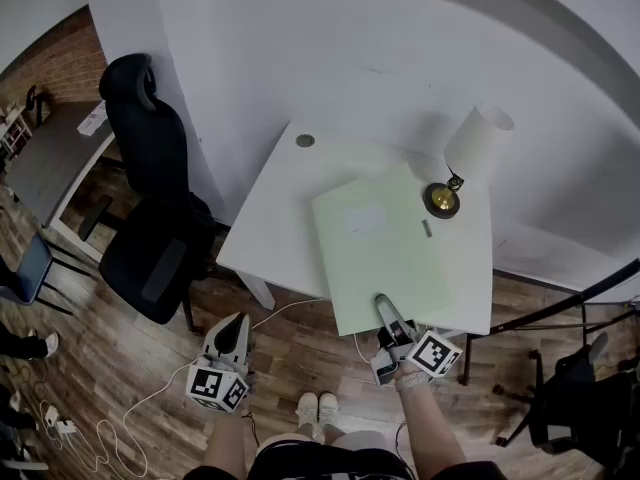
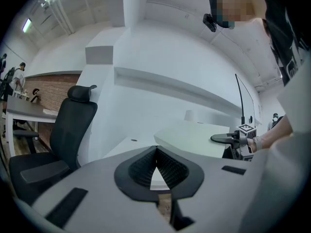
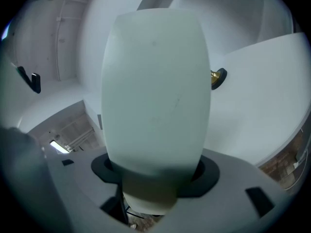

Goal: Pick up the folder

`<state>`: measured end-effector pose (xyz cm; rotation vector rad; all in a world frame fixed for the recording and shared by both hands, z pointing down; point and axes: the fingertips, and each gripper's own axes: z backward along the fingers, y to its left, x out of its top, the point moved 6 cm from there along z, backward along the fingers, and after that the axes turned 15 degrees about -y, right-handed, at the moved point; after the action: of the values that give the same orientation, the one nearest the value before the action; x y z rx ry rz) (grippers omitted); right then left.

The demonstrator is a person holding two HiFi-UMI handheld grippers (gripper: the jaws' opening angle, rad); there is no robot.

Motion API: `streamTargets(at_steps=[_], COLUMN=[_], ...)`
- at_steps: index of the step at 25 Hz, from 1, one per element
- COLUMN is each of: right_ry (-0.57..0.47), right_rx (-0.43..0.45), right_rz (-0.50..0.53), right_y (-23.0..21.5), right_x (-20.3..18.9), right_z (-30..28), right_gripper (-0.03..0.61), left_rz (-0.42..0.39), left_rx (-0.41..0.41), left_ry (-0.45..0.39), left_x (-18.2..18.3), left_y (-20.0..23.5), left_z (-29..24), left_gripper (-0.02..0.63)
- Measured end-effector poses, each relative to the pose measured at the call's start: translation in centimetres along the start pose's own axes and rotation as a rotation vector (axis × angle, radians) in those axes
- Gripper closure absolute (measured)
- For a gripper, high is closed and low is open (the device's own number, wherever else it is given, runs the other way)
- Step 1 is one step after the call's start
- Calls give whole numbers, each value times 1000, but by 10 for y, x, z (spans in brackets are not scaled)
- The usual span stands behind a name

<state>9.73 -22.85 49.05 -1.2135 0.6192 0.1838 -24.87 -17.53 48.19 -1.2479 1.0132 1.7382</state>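
A pale green folder (image 1: 380,243) lies over the right half of the white table (image 1: 265,223), its near edge past the table's front. My right gripper (image 1: 385,310) is shut on that near edge, with one finger lying on top of the cover. In the right gripper view the folder (image 3: 155,91) fills the space between the jaws. The left gripper view shows the folder (image 2: 194,137) with the right gripper (image 2: 216,139) on its edge. My left gripper (image 1: 238,320) hangs below the table's front left, off the folder, its pads (image 2: 165,164) meeting with nothing between them.
A lamp with a white shade (image 1: 478,143) and brass base (image 1: 441,199) stands at the table's back right, beside the folder. A black office chair (image 1: 150,198) sits left of the table. Another dark chair (image 1: 570,388) and cables (image 1: 120,438) are on the wooden floor.
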Motion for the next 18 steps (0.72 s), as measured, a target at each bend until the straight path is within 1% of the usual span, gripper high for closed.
streamTargets(at_steps=[6,9,12,15,18], right_ry=[-2,4,26,18,20], right_rx=[-16,-19,-85,-74,-123], right_rz=[40,79,142,159,206], right_y=[4,9,2,6,4], right_x=[10,13,18,23,29], right_z=[5,7,16,17,23], right_gripper=[282,282,282,282,282], left_rz=[-9,-19,-21,-31,-36], left_rx=[-5,-7,1,-10,-21], left_ry=[-5,-14,-17,-29,-34], left_x=[9,14,21,22,25], left_y=[-1,2,3,3,2], left_z=[-3,-4,-6,-7,-9], left_gripper=[601,601,601,601,601])
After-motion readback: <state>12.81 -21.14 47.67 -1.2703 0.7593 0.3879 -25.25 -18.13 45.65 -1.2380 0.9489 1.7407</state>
